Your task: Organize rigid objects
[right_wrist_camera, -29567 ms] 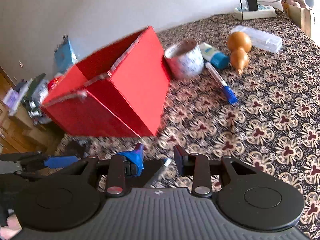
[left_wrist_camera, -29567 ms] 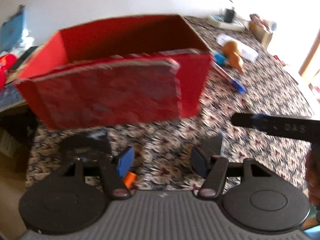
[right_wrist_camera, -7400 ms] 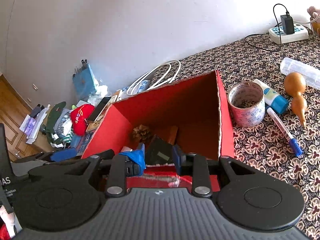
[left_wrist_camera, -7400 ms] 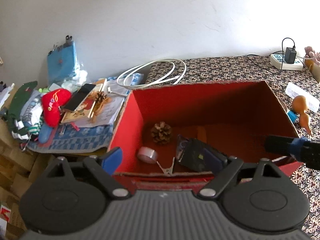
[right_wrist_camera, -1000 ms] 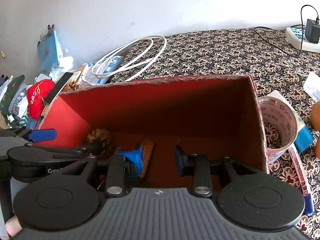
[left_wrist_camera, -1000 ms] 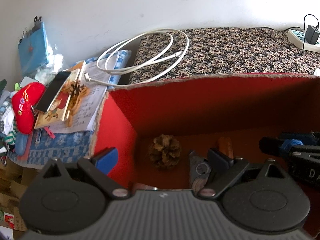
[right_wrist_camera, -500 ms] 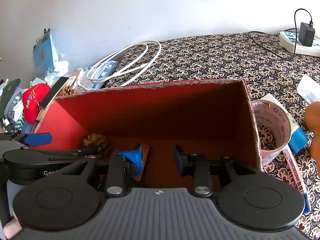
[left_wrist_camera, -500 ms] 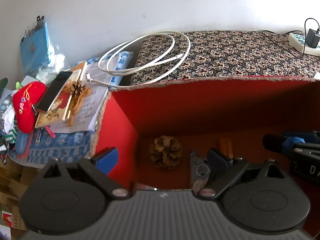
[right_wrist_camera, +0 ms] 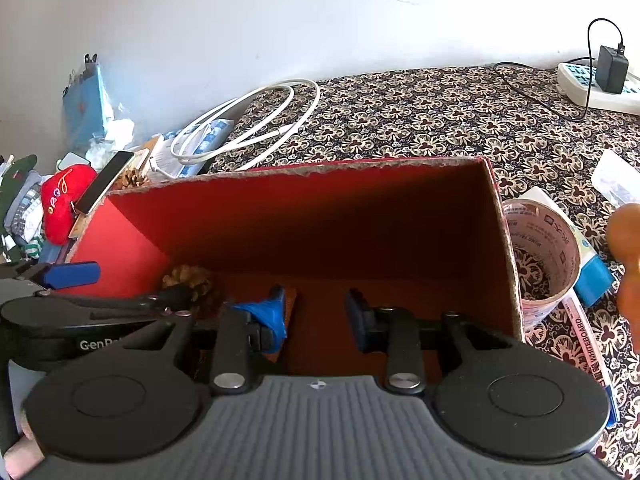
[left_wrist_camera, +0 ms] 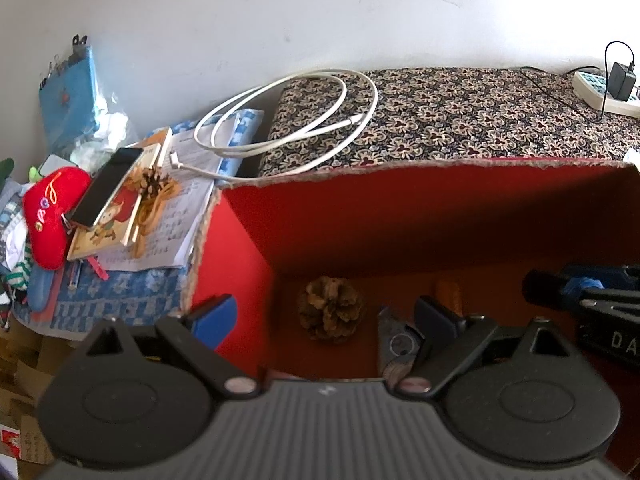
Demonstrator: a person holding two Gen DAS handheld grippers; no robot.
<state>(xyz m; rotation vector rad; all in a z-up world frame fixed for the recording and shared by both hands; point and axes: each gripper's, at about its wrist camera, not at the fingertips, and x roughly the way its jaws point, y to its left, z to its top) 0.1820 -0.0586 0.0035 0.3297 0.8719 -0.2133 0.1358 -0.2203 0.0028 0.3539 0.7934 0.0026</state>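
Observation:
A red cardboard box (left_wrist_camera: 400, 216) stands open on the patterned table; it also shows in the right wrist view (right_wrist_camera: 320, 216). Inside lie a pinecone (left_wrist_camera: 331, 309), a dark flat packet (left_wrist_camera: 394, 344) and an orange piece (left_wrist_camera: 448, 292). My left gripper (left_wrist_camera: 324, 316) is open and straddles the box's left wall, one finger outside, one inside. My right gripper (right_wrist_camera: 316, 312) is open and empty, low inside the box. The pinecone (right_wrist_camera: 188, 278) sits to its left.
A tape roll (right_wrist_camera: 540, 256), a whiteboard marker (right_wrist_camera: 588, 344), a blue-capped tube (right_wrist_camera: 592, 272) and an orange gourd (right_wrist_camera: 626, 248) lie right of the box. A white cable coil (left_wrist_camera: 288, 116), books, a phone (left_wrist_camera: 108, 186) and a red plush (left_wrist_camera: 50, 216) lie left. A power strip (right_wrist_camera: 600, 84) sits far right.
Both grippers have drawn back and up slightly from the box, so more of the table behind it shows. Their jaws and the box's contents are unchanged.

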